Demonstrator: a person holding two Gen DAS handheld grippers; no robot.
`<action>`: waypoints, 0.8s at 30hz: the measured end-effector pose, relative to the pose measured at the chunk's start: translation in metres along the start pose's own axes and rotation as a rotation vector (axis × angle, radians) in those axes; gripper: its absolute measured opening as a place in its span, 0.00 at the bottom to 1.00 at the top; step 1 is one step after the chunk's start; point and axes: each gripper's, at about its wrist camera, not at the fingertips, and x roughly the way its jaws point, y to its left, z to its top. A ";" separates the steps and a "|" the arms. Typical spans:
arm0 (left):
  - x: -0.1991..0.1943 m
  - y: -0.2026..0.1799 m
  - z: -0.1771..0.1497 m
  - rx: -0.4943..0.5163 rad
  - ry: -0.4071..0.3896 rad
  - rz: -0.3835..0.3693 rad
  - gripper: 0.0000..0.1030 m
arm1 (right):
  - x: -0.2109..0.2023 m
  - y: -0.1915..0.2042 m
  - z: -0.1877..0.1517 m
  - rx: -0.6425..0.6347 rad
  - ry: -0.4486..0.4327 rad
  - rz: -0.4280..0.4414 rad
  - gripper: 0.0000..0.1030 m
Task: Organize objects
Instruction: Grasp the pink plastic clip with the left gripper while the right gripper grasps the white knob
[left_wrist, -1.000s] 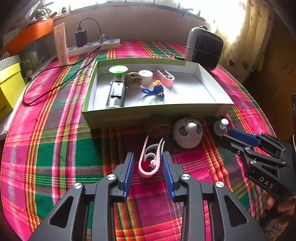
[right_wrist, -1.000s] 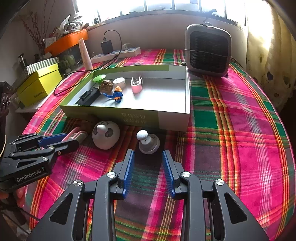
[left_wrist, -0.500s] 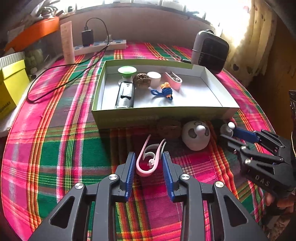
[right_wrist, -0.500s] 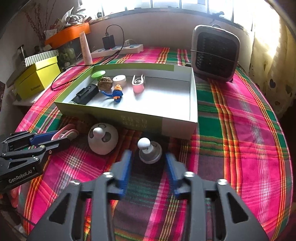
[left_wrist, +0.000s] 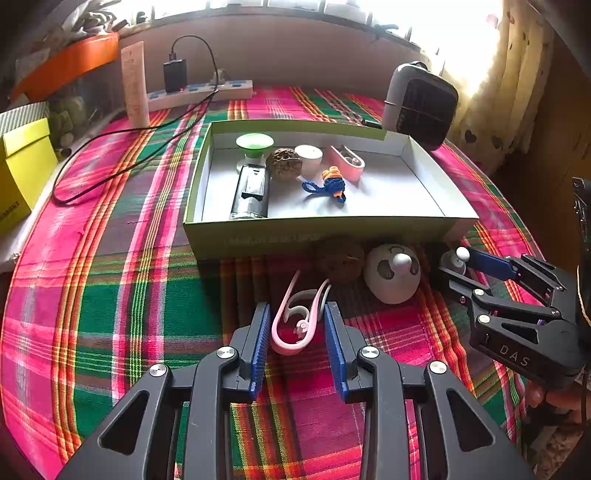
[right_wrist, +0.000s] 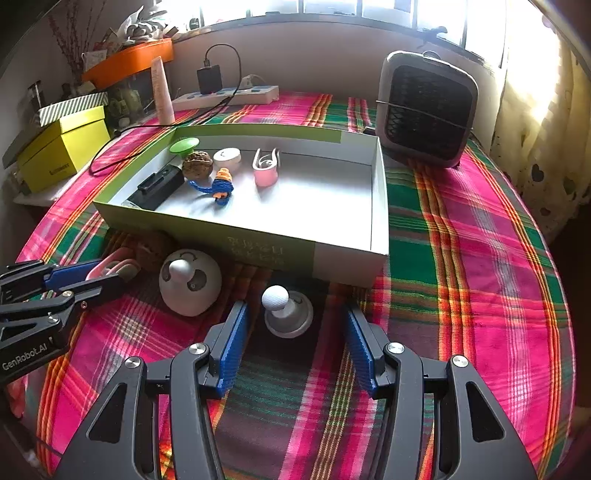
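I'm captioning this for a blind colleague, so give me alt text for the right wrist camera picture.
The right claw stands open around a small white knob on a plaid tablecloth, not touching it. Behind it sits an open box holding small items, with a white ball-shaped toy and the left claw to the left.

Shallow green box, white inside, sits open on the plaid tabletop. Inside, toward its far left: green-topped stand, black rectangular device lying flat, brown walnut, white puck, pink clip, blue-and-orange knitted charm. Outside, just before the near wall: pink U-shaped clip lying flat, second walnut, white panda-faced dome, small grey knob with white ball top.
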 end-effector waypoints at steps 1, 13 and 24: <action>0.000 0.000 -0.001 0.000 0.000 -0.001 0.28 | 0.000 0.000 0.000 0.001 0.000 -0.001 0.50; -0.001 0.000 0.000 0.002 -0.002 0.001 0.24 | -0.001 -0.001 0.000 0.002 -0.009 -0.009 0.26; -0.001 0.000 0.001 0.000 -0.002 0.003 0.23 | -0.001 0.000 -0.001 0.001 -0.010 -0.001 0.26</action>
